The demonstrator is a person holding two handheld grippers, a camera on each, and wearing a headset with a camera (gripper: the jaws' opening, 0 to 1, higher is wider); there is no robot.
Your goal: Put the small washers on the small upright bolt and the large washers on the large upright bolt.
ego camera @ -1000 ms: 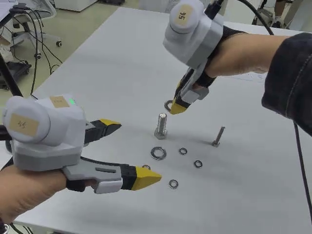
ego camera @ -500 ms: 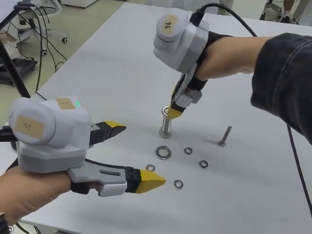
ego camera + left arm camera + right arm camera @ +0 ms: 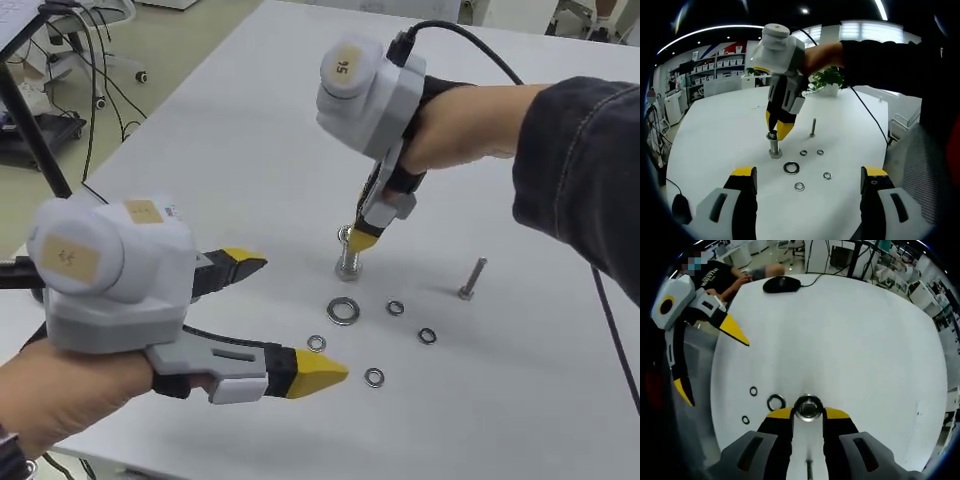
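The large upright bolt (image 3: 348,264) stands mid-table. My right gripper (image 3: 362,238) is shut on a large washer (image 3: 345,235), held at the top of that bolt. In the right gripper view the washer (image 3: 808,407) sits between the yellow fingertips (image 3: 782,413), over the bolt's end. A second large washer (image 3: 343,310) lies flat just in front of the bolt. Several small washers (image 3: 396,307) lie around it. The small upright bolt (image 3: 470,280) stands to the right. My left gripper (image 3: 290,318) hovers open at the near left, holding nothing.
The white table (image 3: 240,150) is bare towards the far side and left. A computer mouse (image 3: 781,284) with its cable lies at the table's end. Chairs and cables (image 3: 70,90) stand on the floor to the left.
My right gripper has carried the large washer down and over from behind the large bolt to its top. The left gripper has stayed put; the head camera has shifted slightly.
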